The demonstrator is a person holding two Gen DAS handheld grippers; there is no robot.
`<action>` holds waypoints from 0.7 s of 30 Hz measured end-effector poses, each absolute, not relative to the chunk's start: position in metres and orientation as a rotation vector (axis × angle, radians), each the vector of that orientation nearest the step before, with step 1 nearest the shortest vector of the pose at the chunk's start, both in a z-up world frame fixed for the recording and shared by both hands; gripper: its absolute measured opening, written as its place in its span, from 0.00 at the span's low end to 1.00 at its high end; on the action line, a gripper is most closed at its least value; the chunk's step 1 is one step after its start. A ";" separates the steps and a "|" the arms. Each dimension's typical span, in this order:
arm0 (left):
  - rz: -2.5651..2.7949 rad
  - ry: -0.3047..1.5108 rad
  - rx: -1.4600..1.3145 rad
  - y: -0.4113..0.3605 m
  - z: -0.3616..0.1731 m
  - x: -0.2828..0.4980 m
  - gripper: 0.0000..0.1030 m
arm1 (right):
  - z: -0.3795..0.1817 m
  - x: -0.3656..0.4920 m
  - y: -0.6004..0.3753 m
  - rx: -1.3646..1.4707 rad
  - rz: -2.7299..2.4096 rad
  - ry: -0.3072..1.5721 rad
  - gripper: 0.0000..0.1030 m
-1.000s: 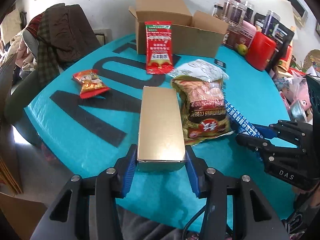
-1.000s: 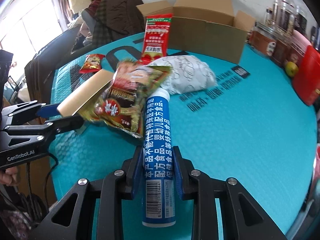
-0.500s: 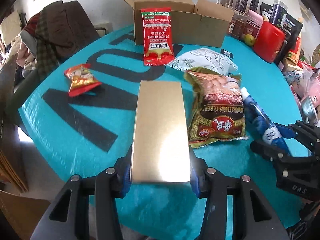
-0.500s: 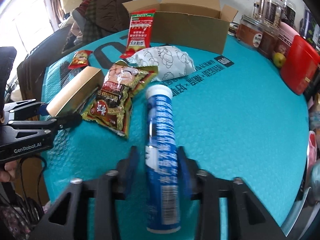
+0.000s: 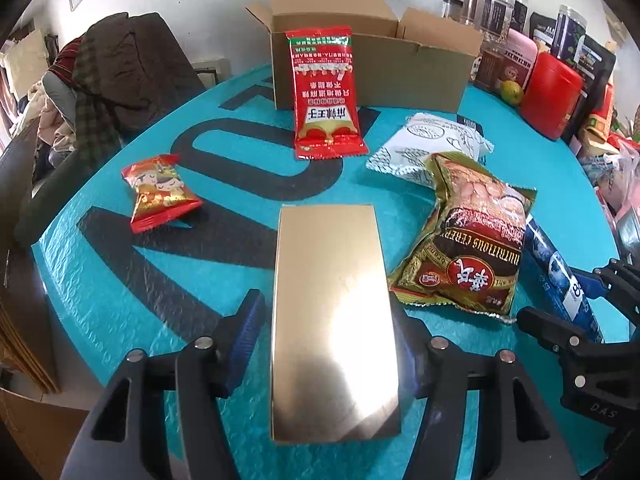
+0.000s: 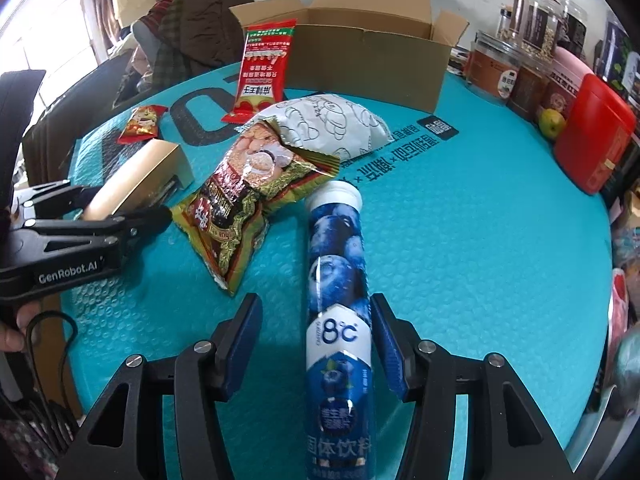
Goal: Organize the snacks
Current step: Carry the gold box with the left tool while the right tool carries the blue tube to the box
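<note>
Left claw (image 5: 326, 332): jaws opening, flat gold cardboard box (image 5: 334, 320) lying between, pads clear.
Right claw (image 6: 316, 340): jaws closing, blue blueberry-print tube (image 6: 338, 300) between, untouched.
Teal table (image 6: 480, 220): bare right of tube.

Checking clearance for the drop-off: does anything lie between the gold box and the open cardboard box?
Yes. The tall red packet leans against the front wall of the cardboard box, right beyond the gold box that lies between the left gripper's opening fingers.
</note>
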State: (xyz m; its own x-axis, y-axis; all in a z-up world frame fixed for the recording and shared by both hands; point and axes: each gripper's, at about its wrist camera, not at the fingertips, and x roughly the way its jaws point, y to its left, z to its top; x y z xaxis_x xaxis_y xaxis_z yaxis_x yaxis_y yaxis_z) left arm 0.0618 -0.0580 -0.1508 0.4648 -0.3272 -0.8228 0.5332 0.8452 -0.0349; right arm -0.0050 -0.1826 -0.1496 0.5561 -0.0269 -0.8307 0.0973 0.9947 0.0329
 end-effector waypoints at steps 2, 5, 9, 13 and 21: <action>-0.546 0.956 0.253 -0.061 -0.150 0.062 0.47 | -0.150 -0.005 -0.183 0.067 -0.081 0.970 0.39; -0.546 0.965 0.248 -0.062 -0.148 0.063 0.42 | -0.149 -0.005 -0.185 0.063 -0.085 0.963 0.29; -0.544 0.974 0.216 -0.060 -0.147 0.063 0.42 | -0.148 -0.006 -0.186 0.062 -0.103 0.961 0.28; -0.561 0.967 0.196 -0.055 -0.142 0.053 0.42 | -0.147 -0.009 -0.189 0.086 -0.120 0.963 0.28; -0.603 0.937 0.164 -0.050 -0.125 0.029 0.42 | -0.133 -0.025 -0.190 0.113 -0.119 0.916 0.28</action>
State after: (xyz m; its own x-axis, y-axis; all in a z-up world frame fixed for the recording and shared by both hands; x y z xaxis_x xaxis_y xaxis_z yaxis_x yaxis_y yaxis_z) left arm 0.0294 -0.0501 -0.1246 0.4422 -0.4144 -0.7954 0.5523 0.8246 -0.1225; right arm -0.0245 -0.1896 -0.1328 0.6037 -0.0542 -0.7954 0.1501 0.9876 0.0466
